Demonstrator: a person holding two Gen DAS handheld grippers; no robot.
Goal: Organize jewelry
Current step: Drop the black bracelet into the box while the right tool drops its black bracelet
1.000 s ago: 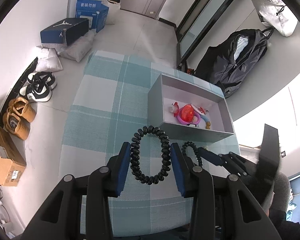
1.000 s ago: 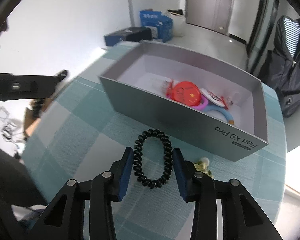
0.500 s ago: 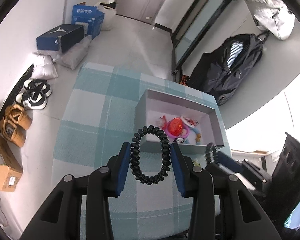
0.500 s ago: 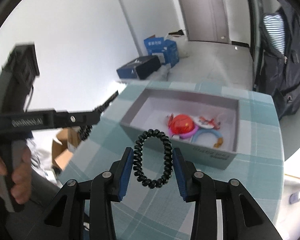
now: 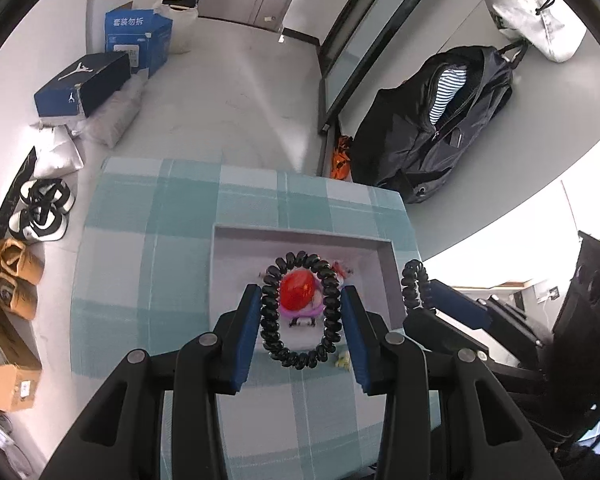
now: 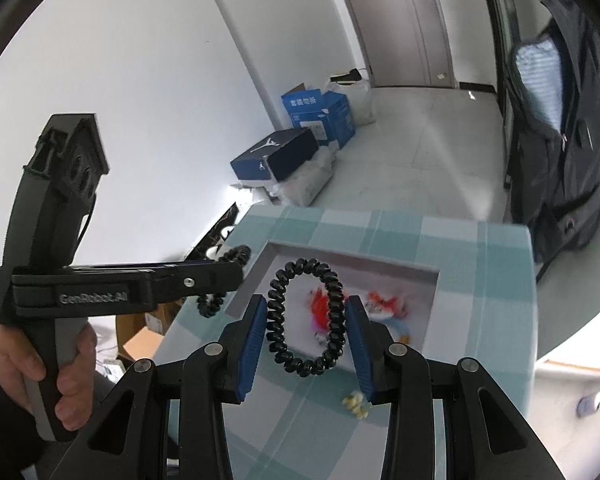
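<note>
Both claws are closed on a load. Left gripper [image 5: 300,322] pinches a black coiled plastic hair-tie ring [image 5: 300,310] between its blue pads, and right gripper [image 6: 306,330] pinches a second black coiled ring [image 6: 306,318] the same way. Each ring hangs upright above the near part of the shallow grey cardboard box [image 5: 384,264], the landmark on the teal-and-white checked tablecloth [image 5: 140,272].

By my reading the step in hand is carrying the rings to the box; the next move calls for lowering each over the white floor of the box and letting the jaws part.

Just short of the box's near wall lies a small yellowish trinket [image 6: 355,400]. Inside the box sit a red round piece [image 5: 296,285] on something purple, with other colourful bits.

Those contents are blurred in the right view and partly hidden behind the rings, so I cannot name them.
</note>
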